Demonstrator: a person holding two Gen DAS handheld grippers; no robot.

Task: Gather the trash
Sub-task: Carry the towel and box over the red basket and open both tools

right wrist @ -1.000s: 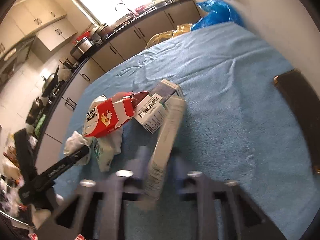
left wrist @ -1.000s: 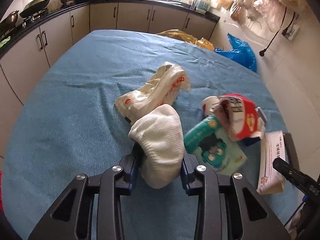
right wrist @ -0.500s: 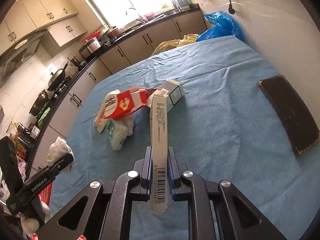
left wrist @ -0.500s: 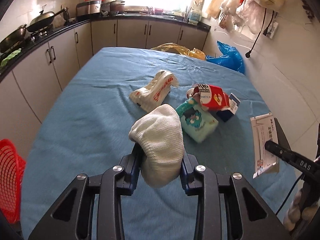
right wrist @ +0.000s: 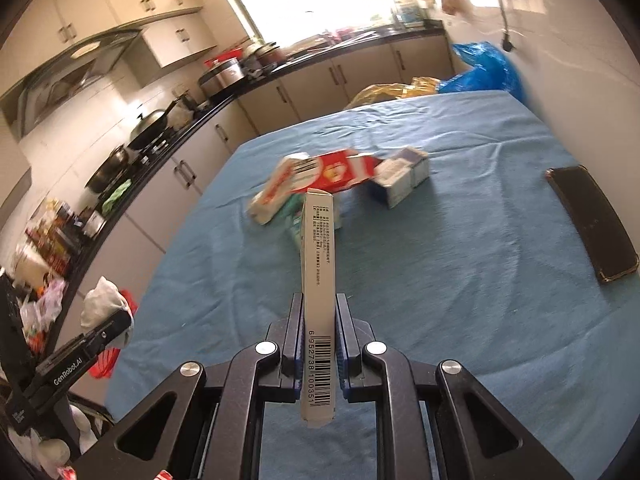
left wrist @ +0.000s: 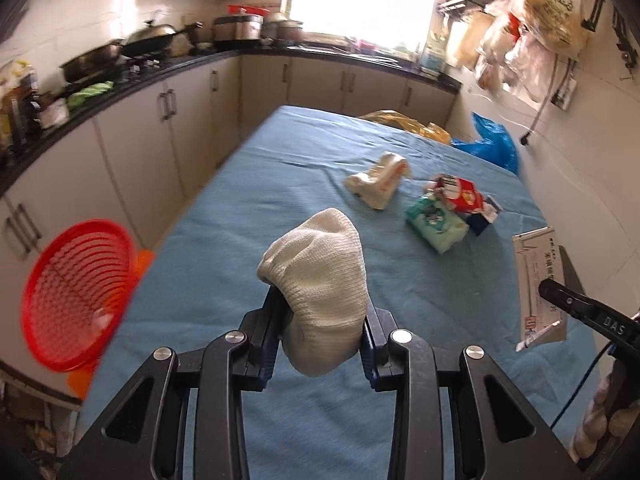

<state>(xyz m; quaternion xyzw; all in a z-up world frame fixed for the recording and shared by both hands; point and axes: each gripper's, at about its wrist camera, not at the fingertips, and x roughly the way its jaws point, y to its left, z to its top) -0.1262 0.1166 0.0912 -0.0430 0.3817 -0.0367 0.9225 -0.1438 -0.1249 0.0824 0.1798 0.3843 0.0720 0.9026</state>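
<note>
My left gripper is shut on a crumpled white cloth and holds it above the blue table. My right gripper is shut on a flat white carton with a barcode, held upright on its edge; it also shows in the left wrist view. More trash lies on the table: a white wrapper, a red and white carton, a green packet and a small blue and white box. A red basket hangs off the table's left side.
A black phone lies near the table's right edge. Yellow and blue plastic bags sit at the far end. Kitchen cabinets and a counter with pots run along the left and back.
Both grippers have pulled back and risen from the trash pile, each keeping its load. The red basket has come into the left wrist view.
</note>
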